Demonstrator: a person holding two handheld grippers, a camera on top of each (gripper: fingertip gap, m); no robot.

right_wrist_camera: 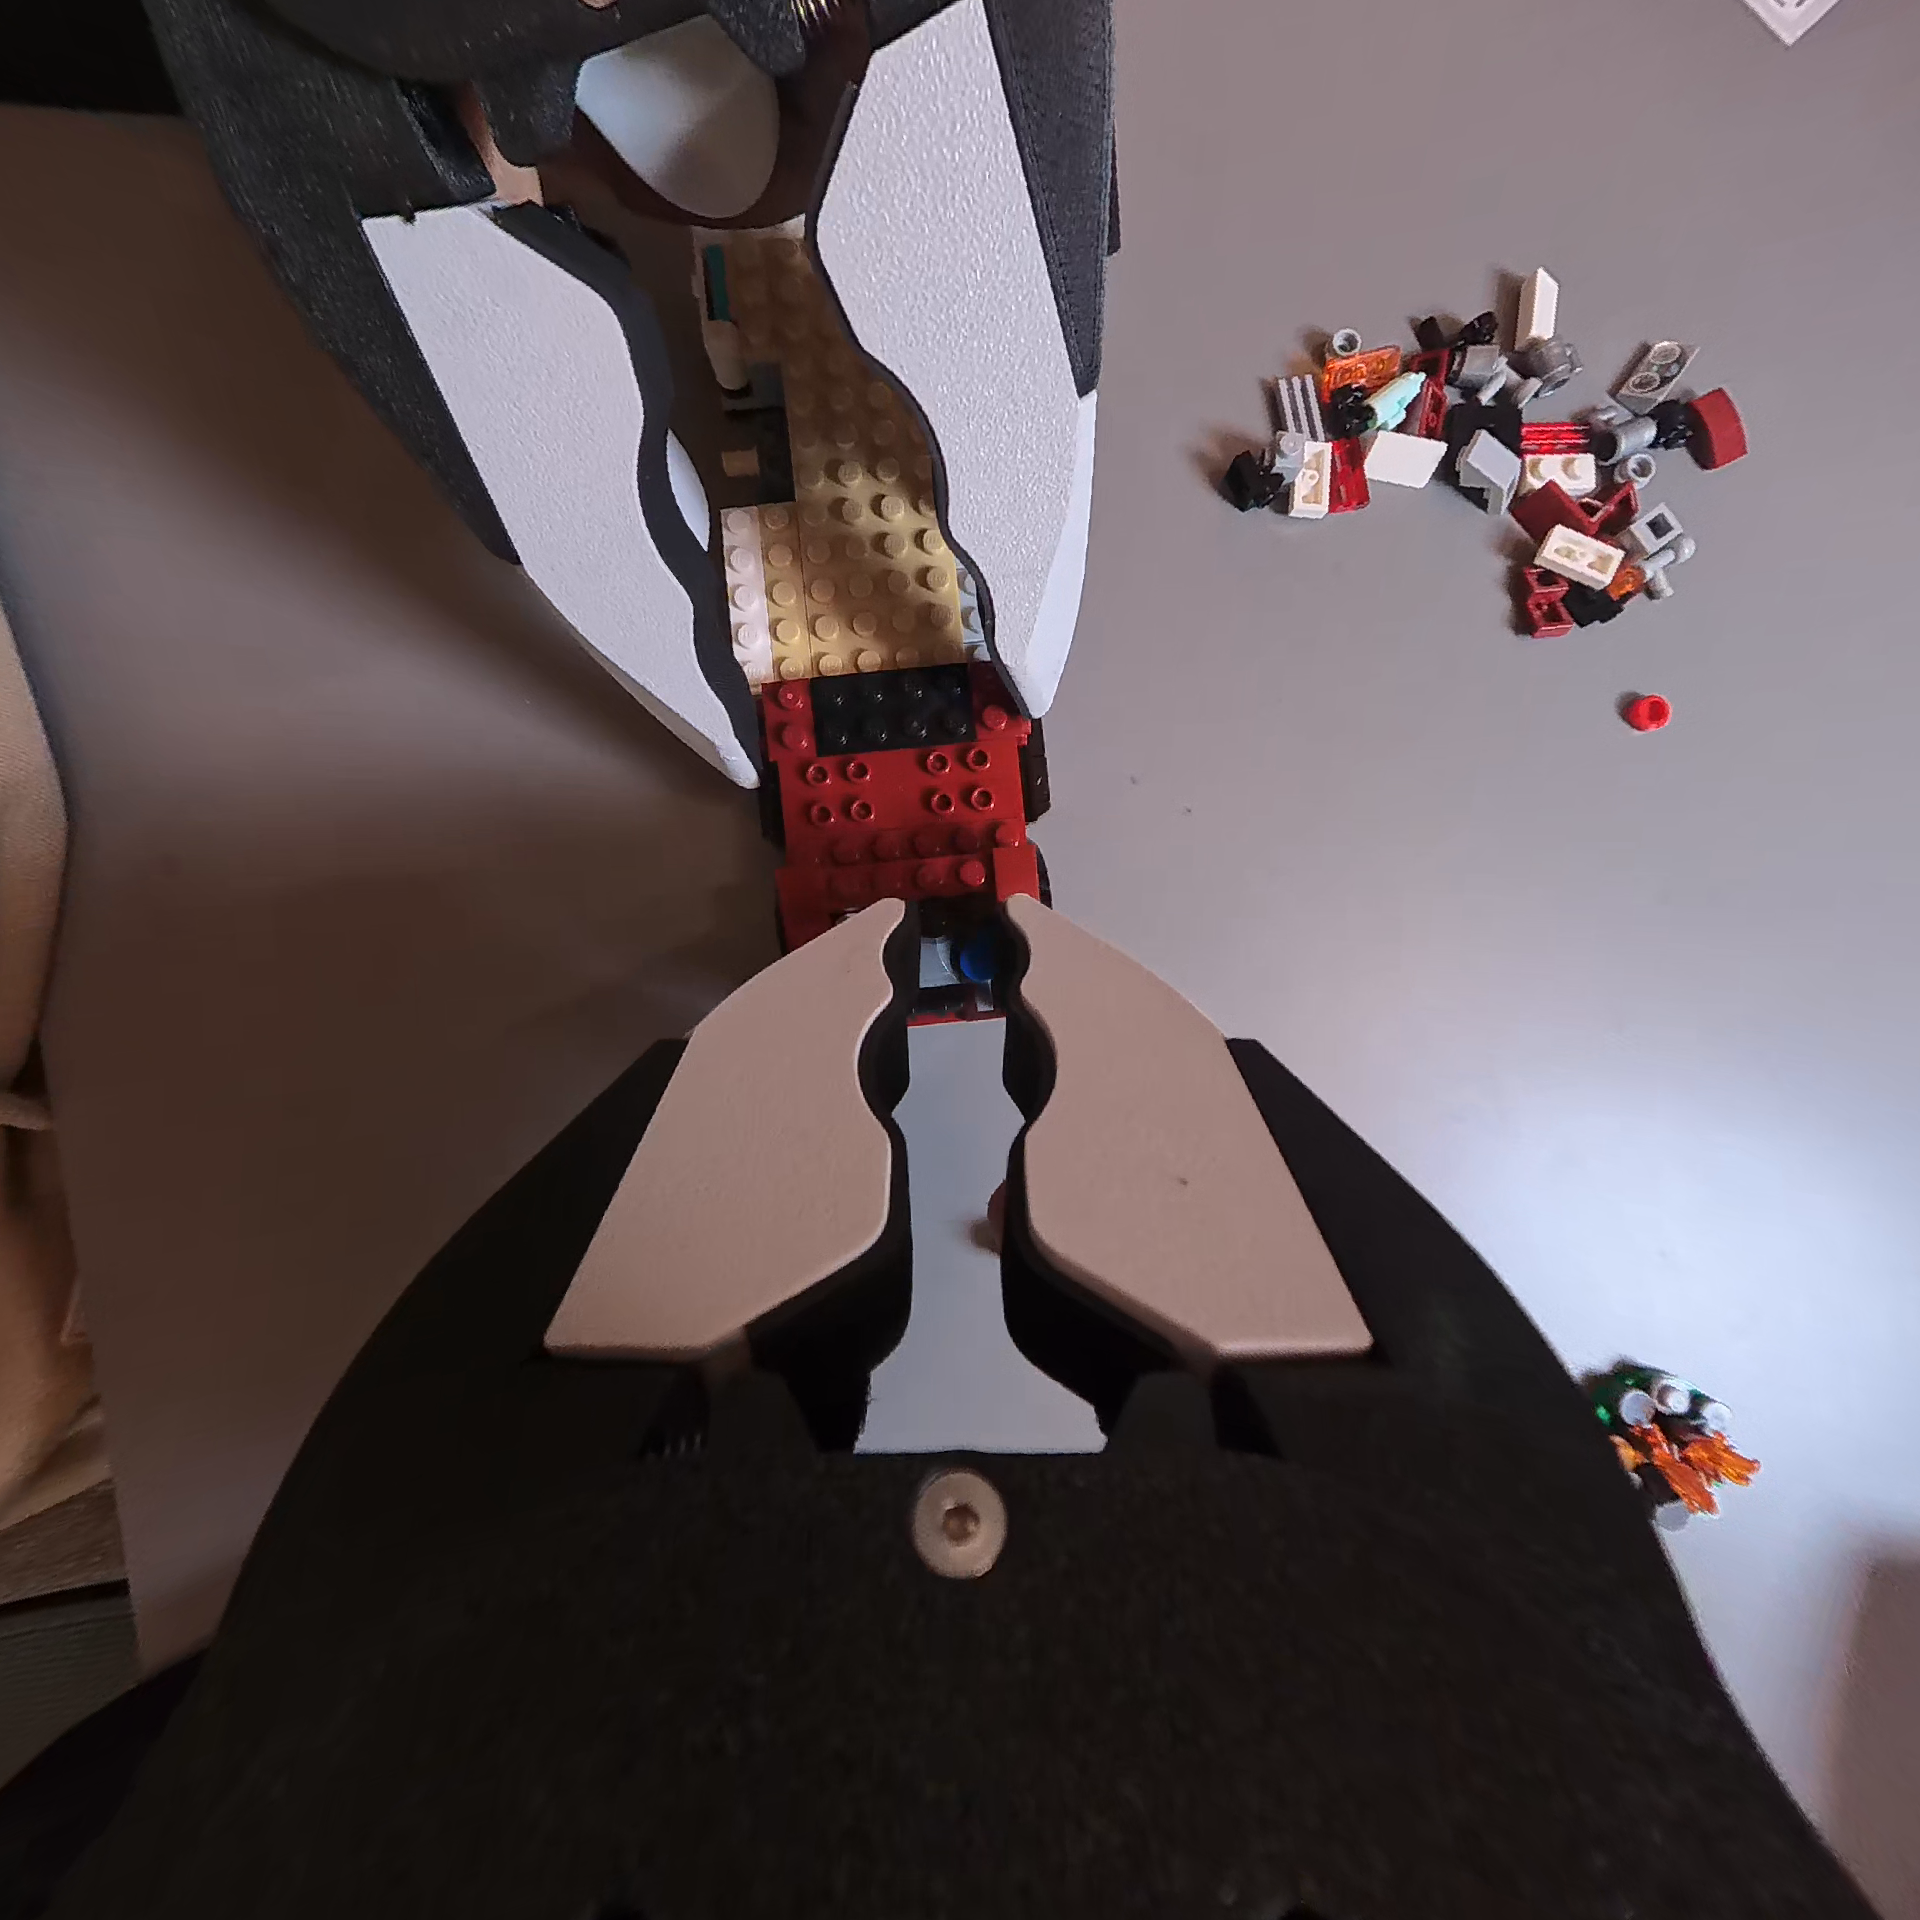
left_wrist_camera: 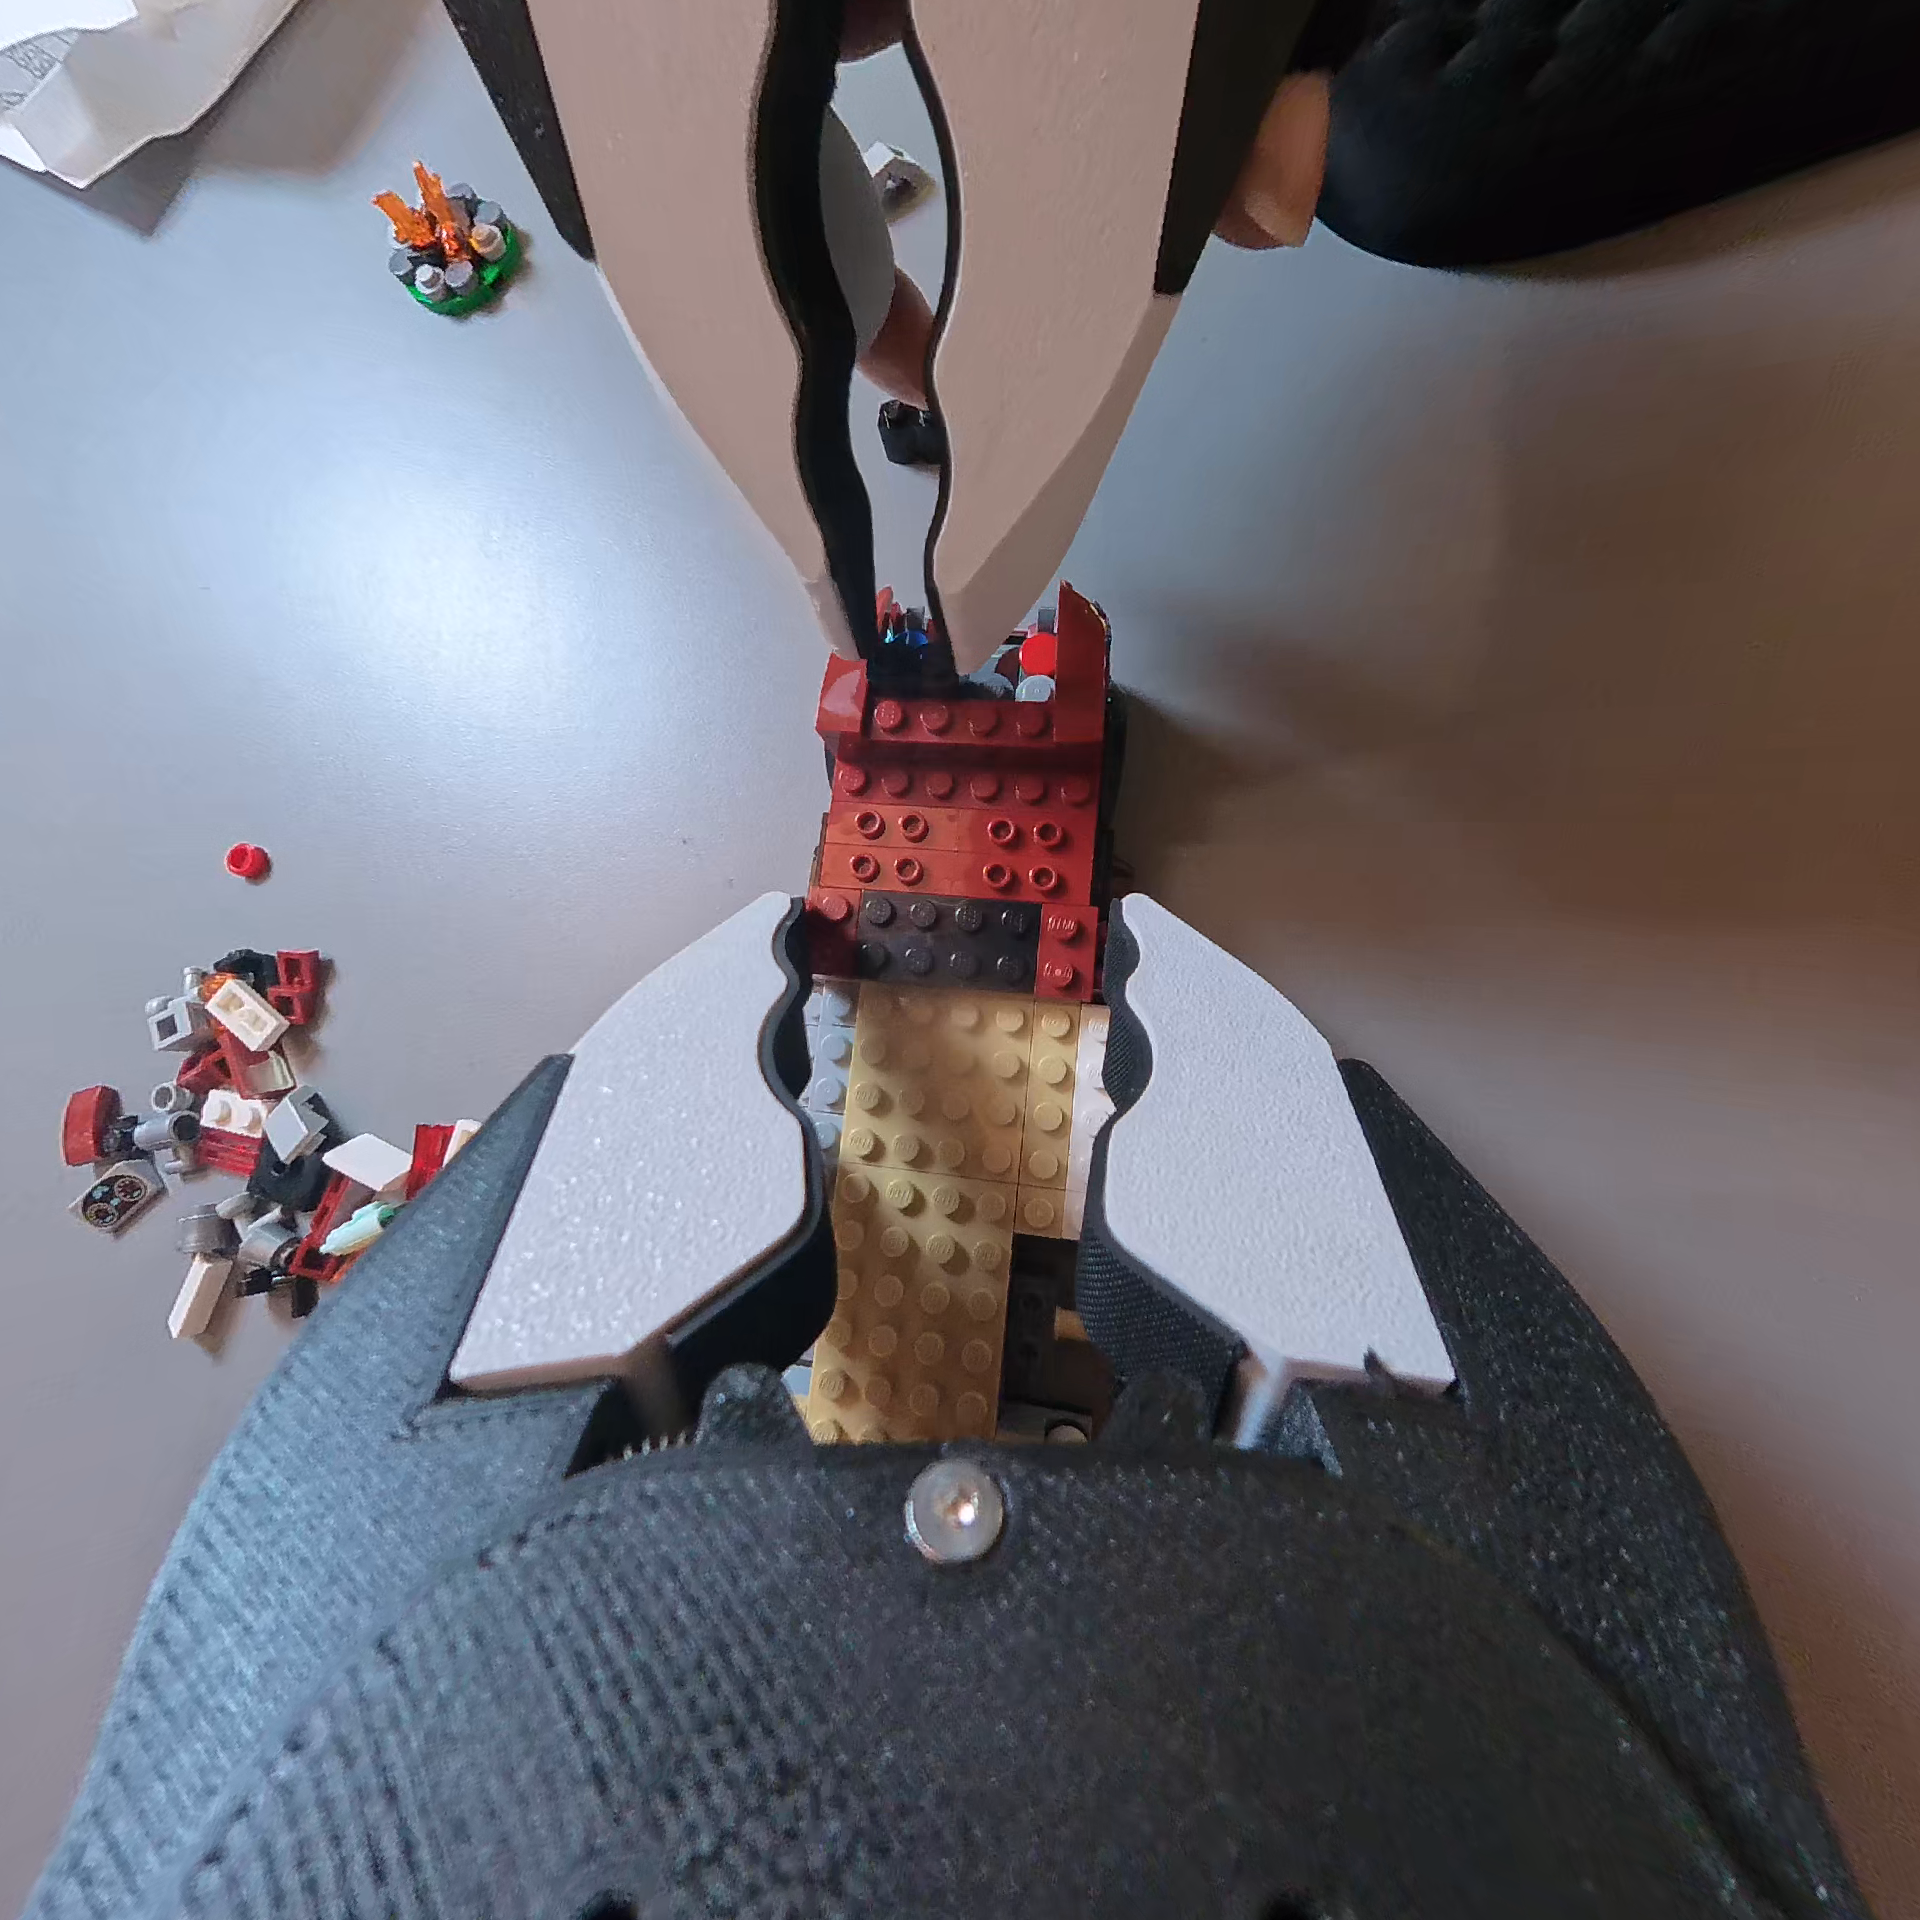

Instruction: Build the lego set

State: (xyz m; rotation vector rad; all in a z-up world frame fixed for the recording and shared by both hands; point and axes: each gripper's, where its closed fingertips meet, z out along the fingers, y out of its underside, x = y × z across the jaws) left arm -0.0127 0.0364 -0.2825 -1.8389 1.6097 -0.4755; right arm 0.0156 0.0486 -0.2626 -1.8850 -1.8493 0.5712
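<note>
My left gripper (left_wrist_camera: 956, 935) is shut on a brick model (left_wrist_camera: 956, 821) with a tan studded deck and a dark red front. Its pads press the model's two sides on the grey table (left_wrist_camera: 416, 623). The right wrist view shows the same grip (right_wrist_camera: 899, 727) on the model (right_wrist_camera: 894, 810). My right gripper (right_wrist_camera: 956, 925) is at the model's front end. Its fingertips are closed on a small dark piece with a blue stud (right_wrist_camera: 977, 961) set into the red front. The left wrist view shows the right gripper (left_wrist_camera: 899, 649) coming from above onto that piece (left_wrist_camera: 912, 639).
A pile of loose bricks (left_wrist_camera: 239, 1122) lies left of the model, with a single red round stud (left_wrist_camera: 246, 860) nearby. A small campfire build (left_wrist_camera: 452, 239) and a sheet of paper (left_wrist_camera: 104, 94) lie farther back. A small black piece (left_wrist_camera: 909, 426) sits beyond the model. A black sleeve (left_wrist_camera: 1558, 104) is at top right. The left gripper's tips are roughly 4 centimetres from the right gripper's. From either gripper's tips it is about 20 centimetres to the small campfire build (left_wrist_camera: 452, 239). My right wrist view (right_wrist_camera: 1651, 1442) looks at it from another angle.
</note>
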